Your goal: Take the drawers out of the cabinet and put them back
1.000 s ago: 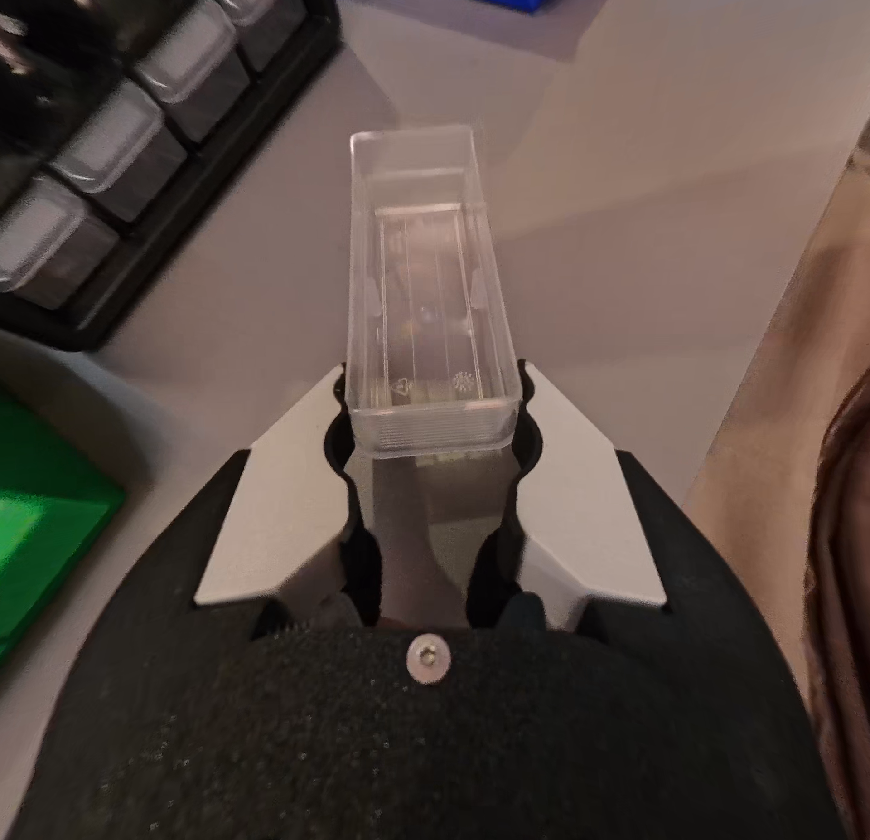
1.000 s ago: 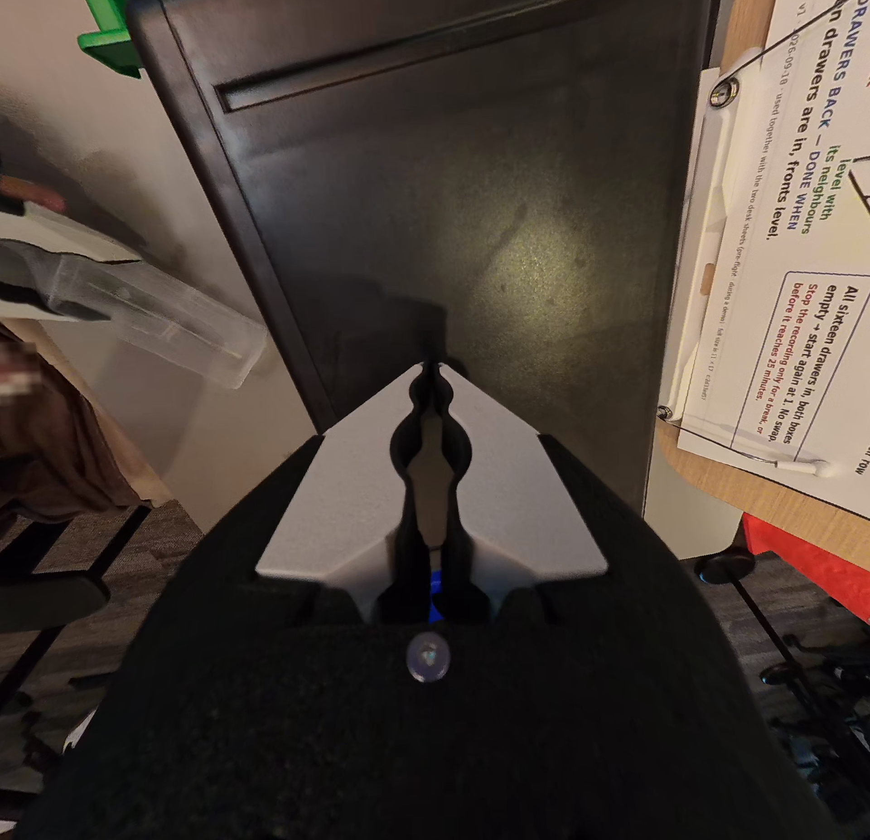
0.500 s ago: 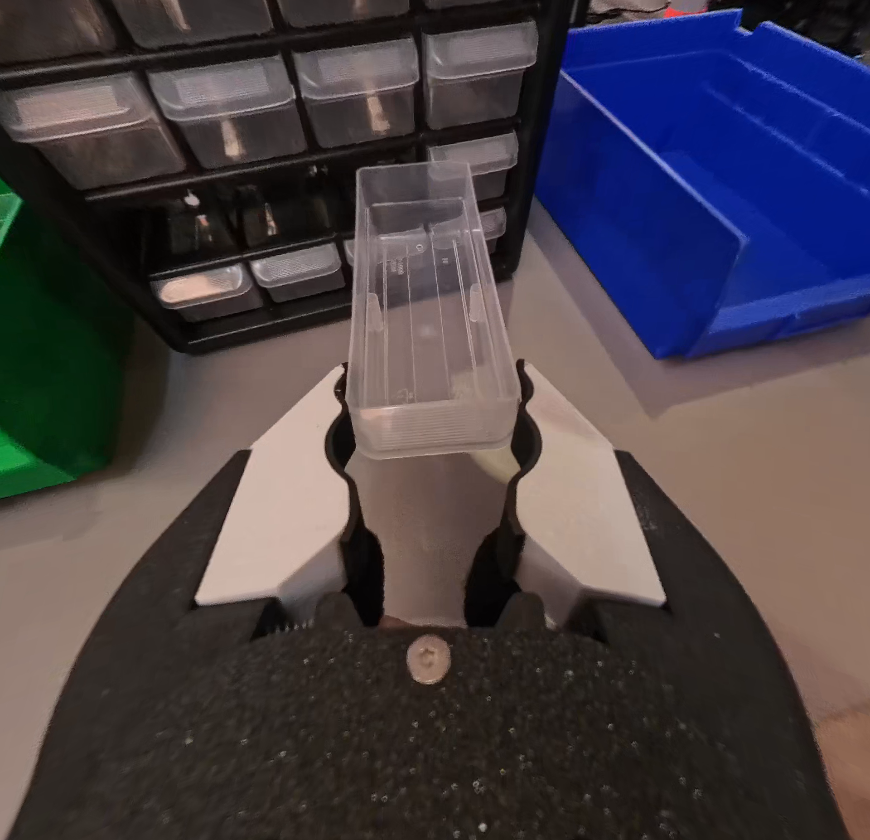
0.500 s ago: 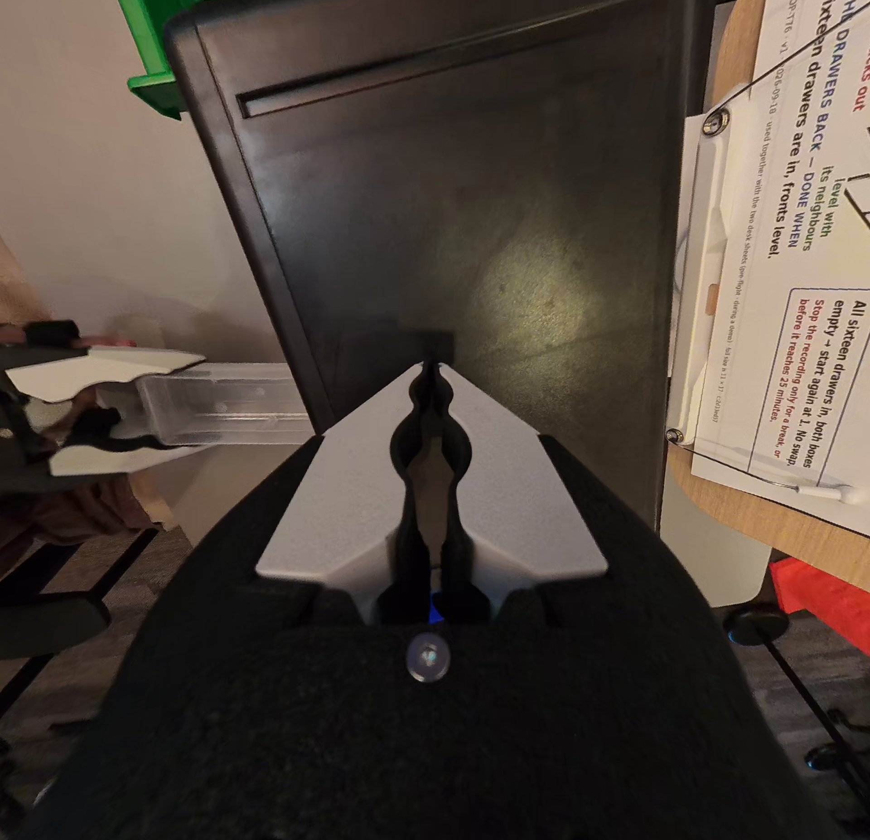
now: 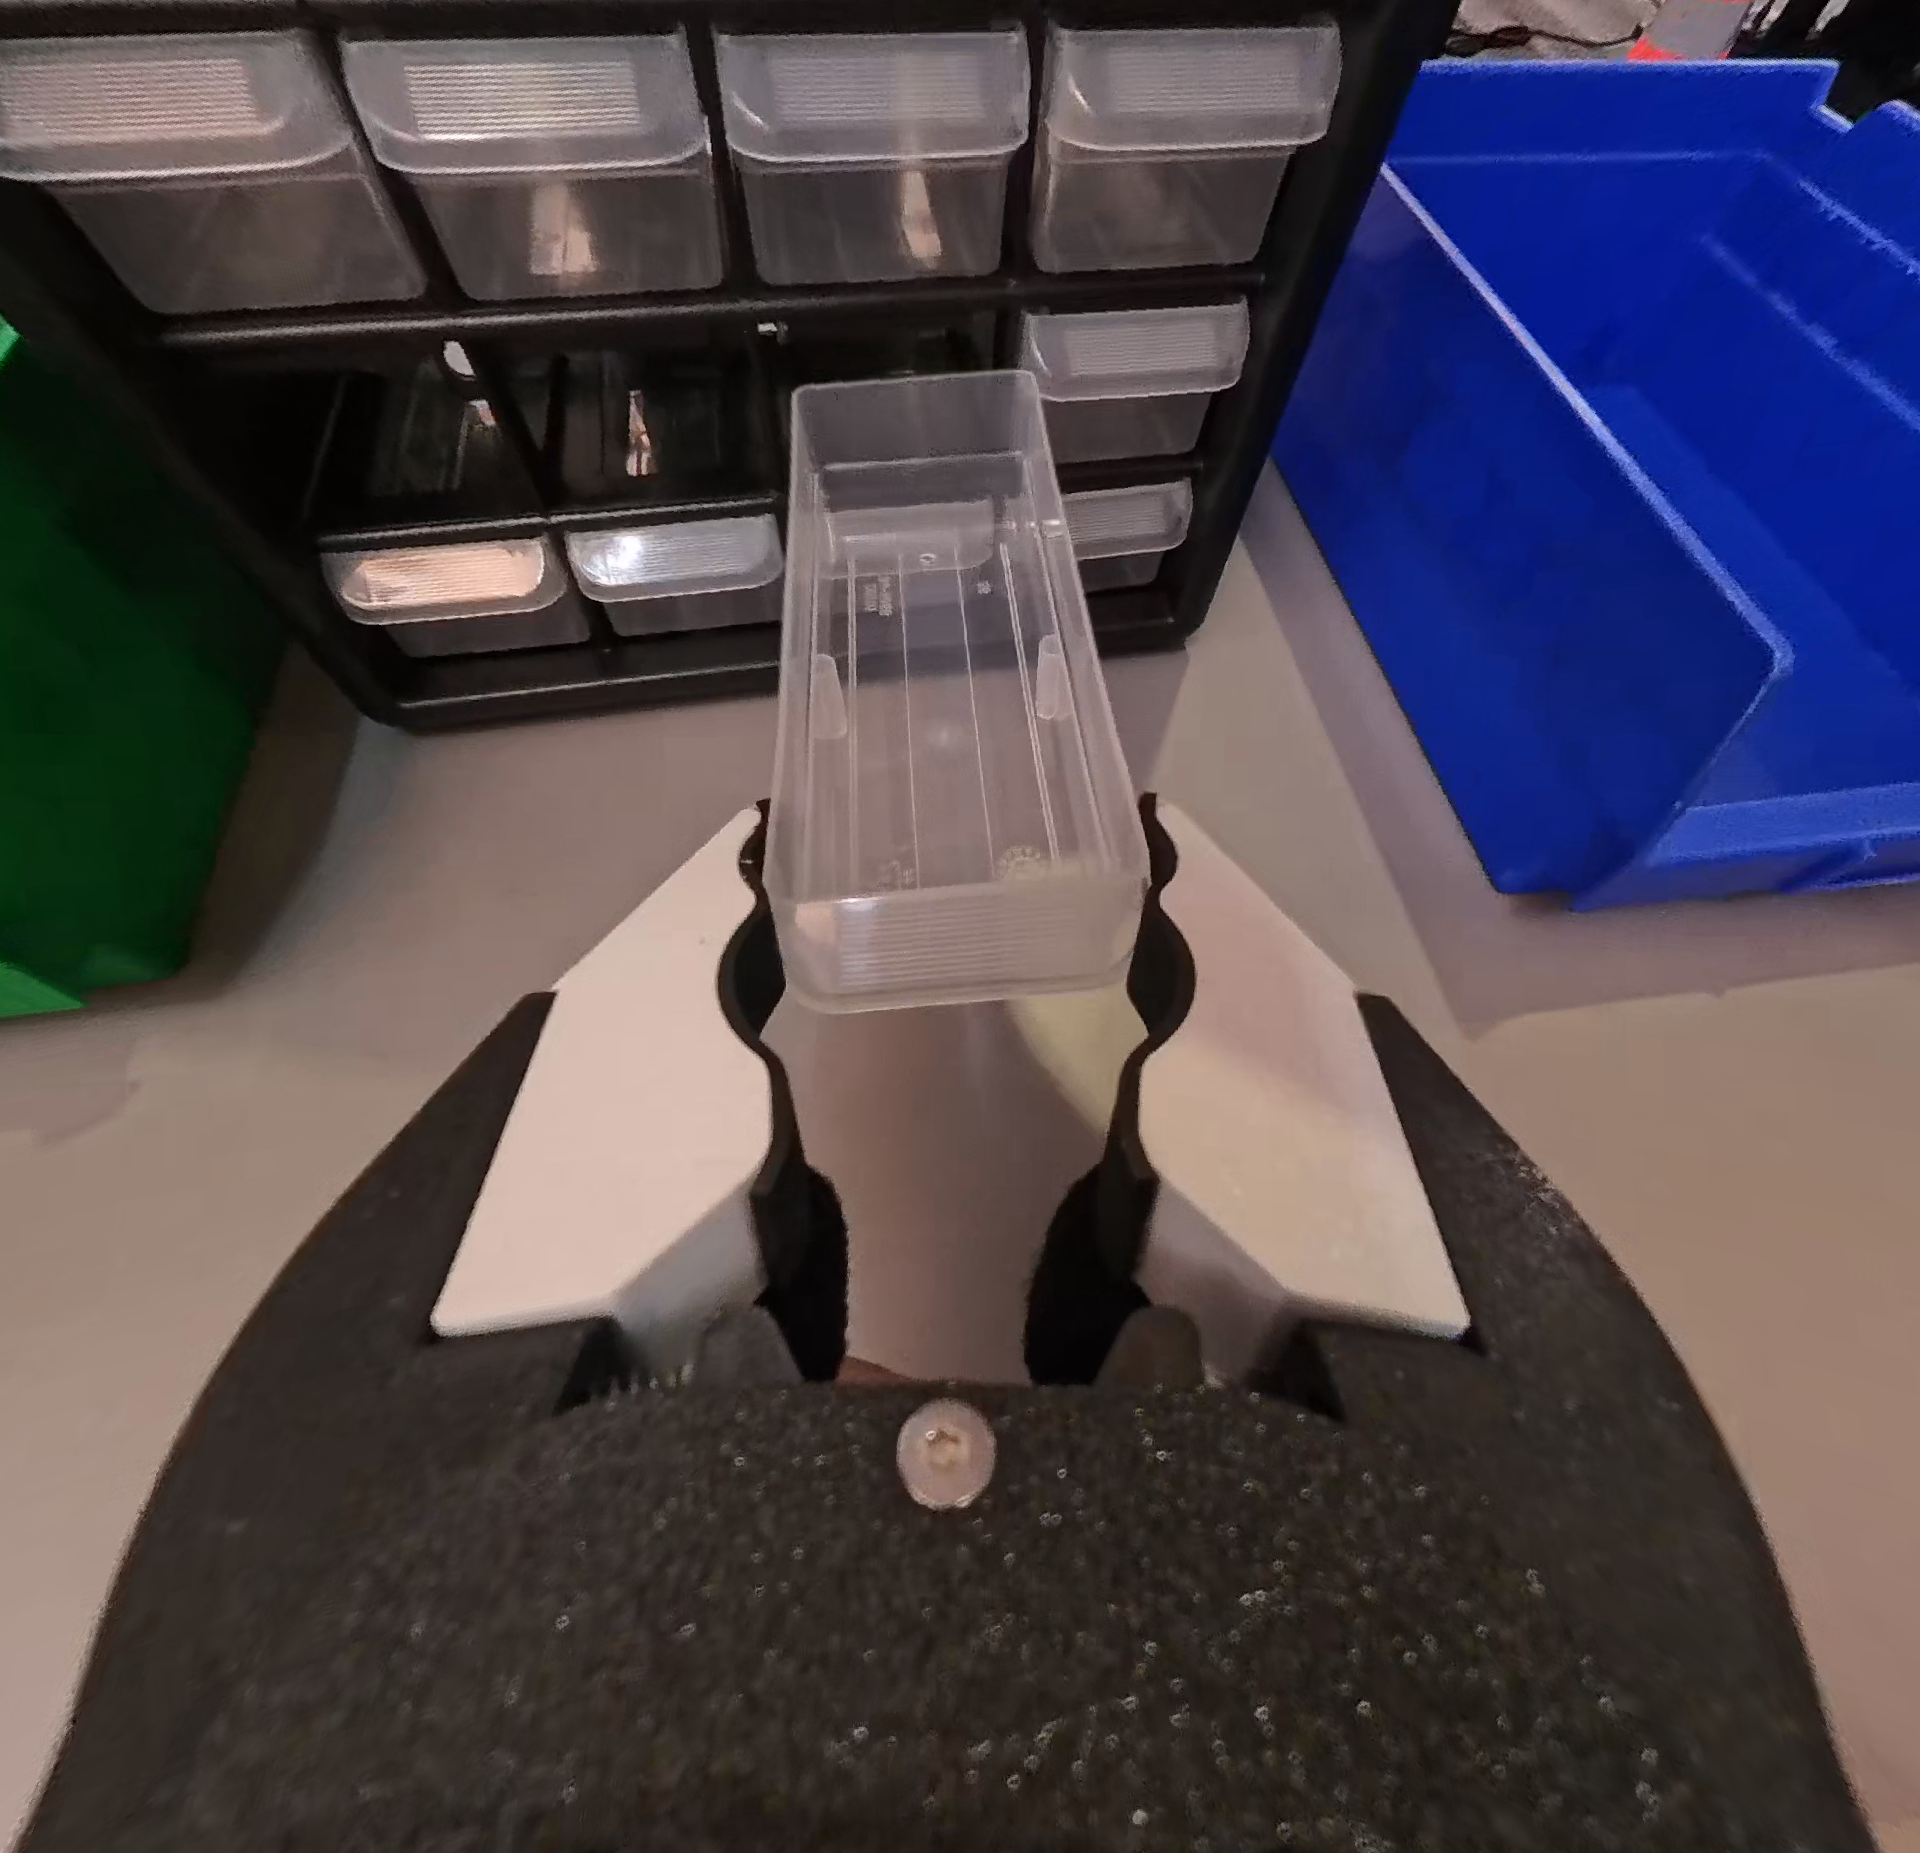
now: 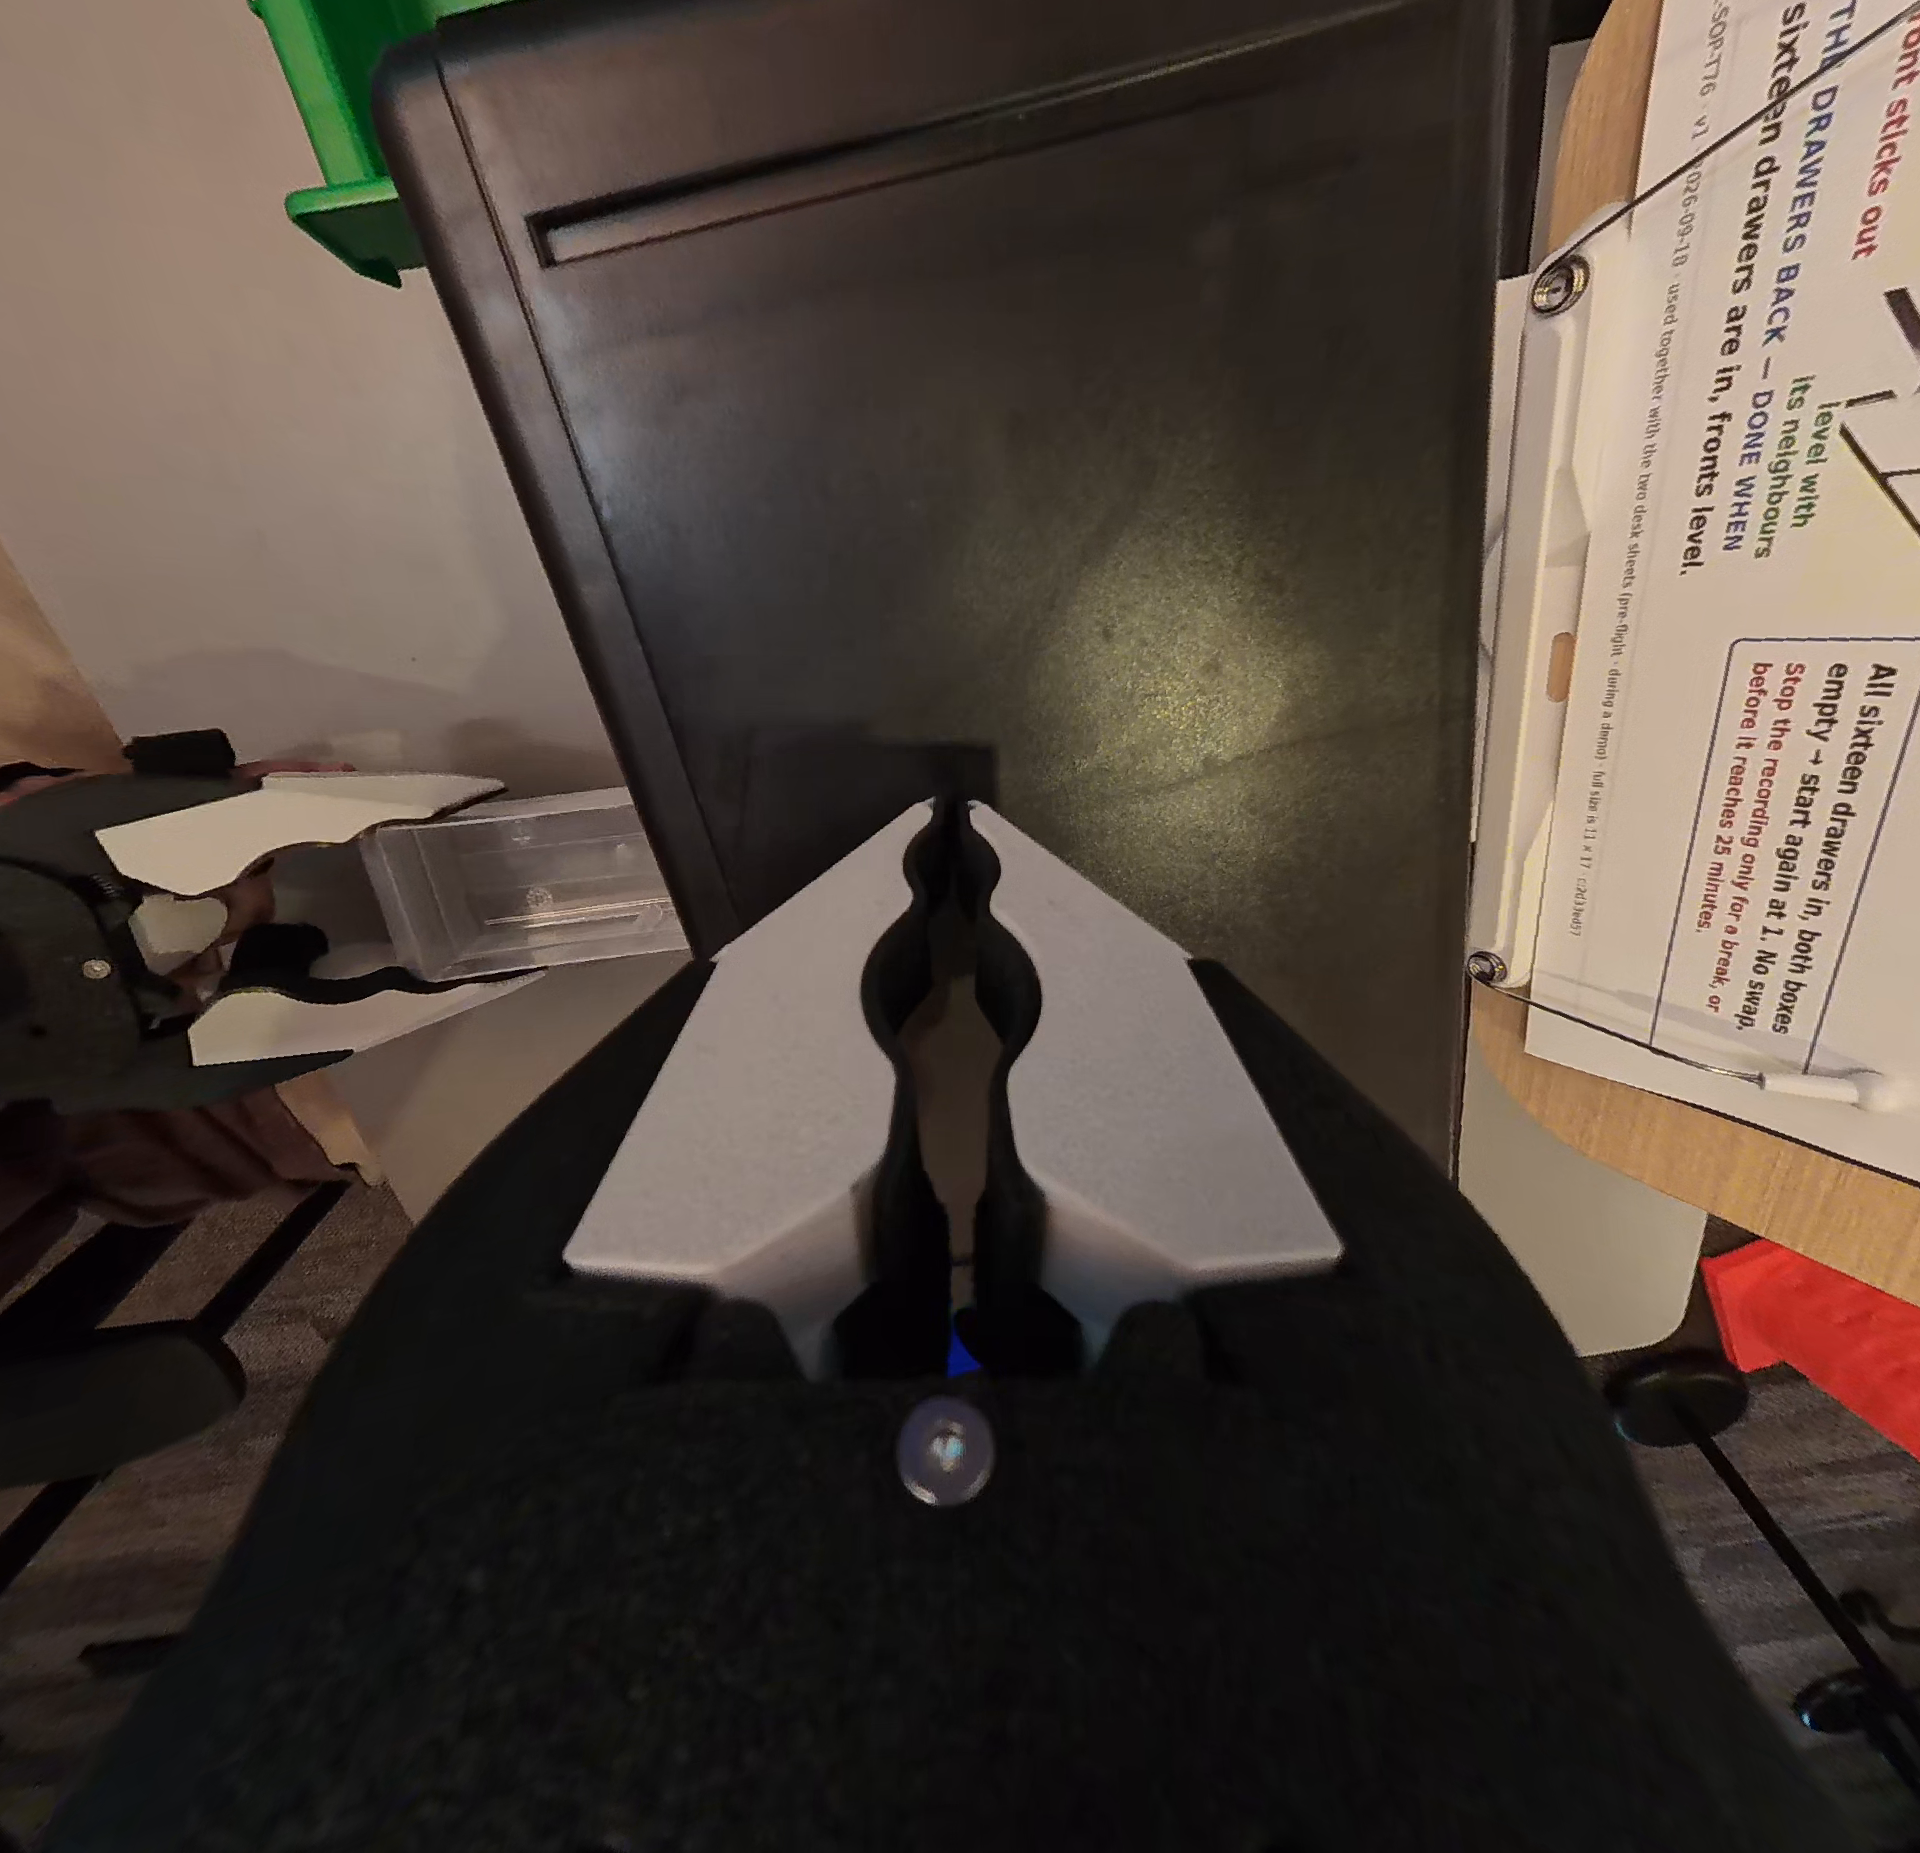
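My left gripper (image 5: 954,816) is shut on a clear empty plastic drawer (image 5: 940,702), held level above the table and pointing at the front of the black drawer cabinet (image 5: 1340,349). Its far end is close to dark empty slots (image 5: 644,432) in the third row. Clear drawers fill the rows above and most of the bottom row. My right gripper (image 6: 951,811) is shut and empty, its tips against the cabinet's black side panel (image 6: 1039,453). The right wrist view shows the left gripper (image 6: 457,889) holding the drawer (image 6: 520,894) at the left.
A blue bin (image 5: 1621,473) stands right of the cabinet and a green bin (image 5: 94,608) stands left of it on the grey table (image 5: 416,920). In the right wrist view, a printed sheet in a clip holder (image 6: 1714,556) lies on a wooden surface at the right.
My left gripper has swung the drawer round from facing the bare table to facing the cabinet front and moved it closer to the empty slots. The right gripper has stayed against the cabinet's side.
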Demonstrator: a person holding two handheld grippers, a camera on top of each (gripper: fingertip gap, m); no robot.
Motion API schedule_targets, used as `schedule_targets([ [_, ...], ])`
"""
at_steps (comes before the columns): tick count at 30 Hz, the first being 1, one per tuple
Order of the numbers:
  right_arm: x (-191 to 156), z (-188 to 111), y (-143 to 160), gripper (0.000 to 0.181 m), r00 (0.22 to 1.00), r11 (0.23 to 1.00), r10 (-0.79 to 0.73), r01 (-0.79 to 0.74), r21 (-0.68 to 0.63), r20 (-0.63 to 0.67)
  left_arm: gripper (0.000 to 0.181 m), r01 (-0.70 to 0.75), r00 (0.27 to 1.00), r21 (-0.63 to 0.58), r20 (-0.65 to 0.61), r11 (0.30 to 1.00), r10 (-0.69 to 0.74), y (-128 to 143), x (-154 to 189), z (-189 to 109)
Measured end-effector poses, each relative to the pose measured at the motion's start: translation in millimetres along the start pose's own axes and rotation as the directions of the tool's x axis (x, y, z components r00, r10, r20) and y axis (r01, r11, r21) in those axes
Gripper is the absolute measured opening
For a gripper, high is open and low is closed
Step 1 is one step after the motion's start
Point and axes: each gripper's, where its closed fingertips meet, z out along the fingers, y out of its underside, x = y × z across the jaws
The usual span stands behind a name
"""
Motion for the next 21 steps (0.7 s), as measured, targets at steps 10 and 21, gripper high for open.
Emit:
schedule_targets([
  [10, 0, 0, 0, 0.000, 1.000, 1.000, -0.001, 0.001, -0.008, -0.004, 0.066, 0.001, 1.000, 0.011, 0.009, 1.000, -0.002, -6, -6, 7],
  [21, 0, 0, 0, 0.000, 1.000, 1.000, 0.005, -0.005, -0.011, 0.002, 0.066, -0.023, 0.999, 0.030, 0.038, 0.999, 0.022, -13, -5, 8],
])
